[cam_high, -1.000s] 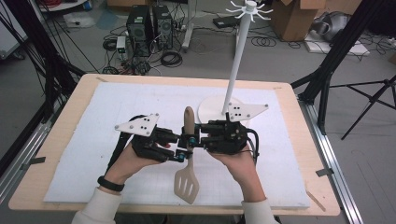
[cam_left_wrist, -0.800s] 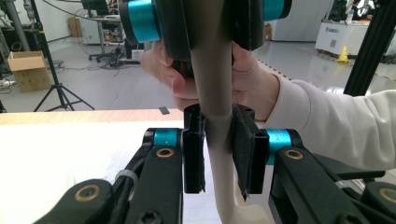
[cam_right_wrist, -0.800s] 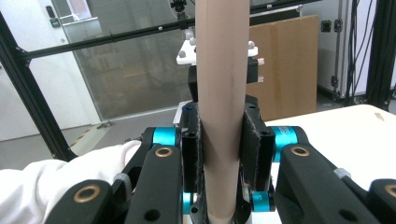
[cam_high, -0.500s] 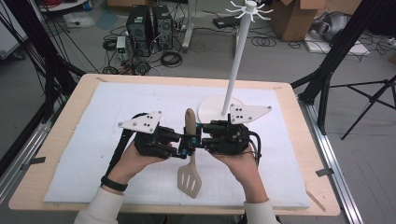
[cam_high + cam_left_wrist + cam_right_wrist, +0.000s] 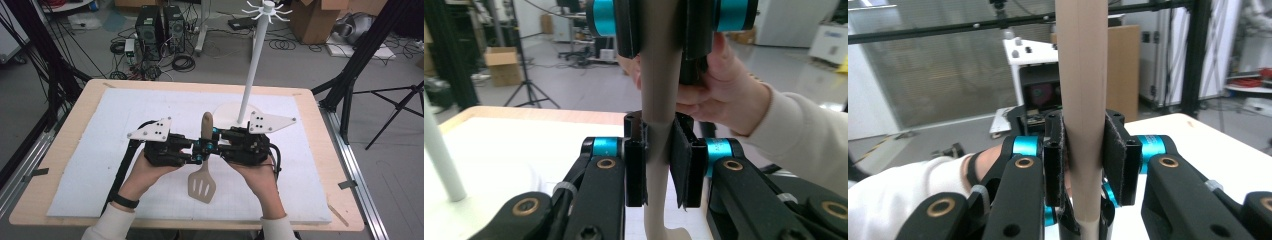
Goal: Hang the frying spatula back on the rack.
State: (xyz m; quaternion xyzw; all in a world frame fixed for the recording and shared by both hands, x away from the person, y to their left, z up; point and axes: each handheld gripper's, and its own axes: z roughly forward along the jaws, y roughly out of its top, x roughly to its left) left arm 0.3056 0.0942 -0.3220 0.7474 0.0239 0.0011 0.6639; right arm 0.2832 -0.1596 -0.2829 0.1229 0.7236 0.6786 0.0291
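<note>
A beige slotted spatula (image 5: pixel 201 186) hangs over the white mat with its head toward the person and its handle end pointing away. My left gripper (image 5: pixel 198 152) comes in from the left and is shut on the handle. My right gripper (image 5: pixel 214 145) comes in from the right and is shut on the same handle just beyond it. In the left gripper view the pads of the left gripper (image 5: pixel 659 150) press the spatula handle (image 5: pixel 659 90), and the right gripper (image 5: pixel 659 30) clamps it higher up. In the right gripper view the right gripper (image 5: pixel 1083 150) squeezes the spatula handle (image 5: pixel 1081 60).
A white stand (image 5: pixel 251 70) with a round base (image 5: pixel 227 111) and a crown of hooks (image 5: pixel 267 9) rises just behind the right gripper. The white mat (image 5: pixel 100 150) covers a wooden table (image 5: pixel 65 120). Computers, cables and tripod legs stand on the floor beyond.
The left gripper's jaws have drawn in against the spatula handle. Both hands and the spatula stay in about the same place.
</note>
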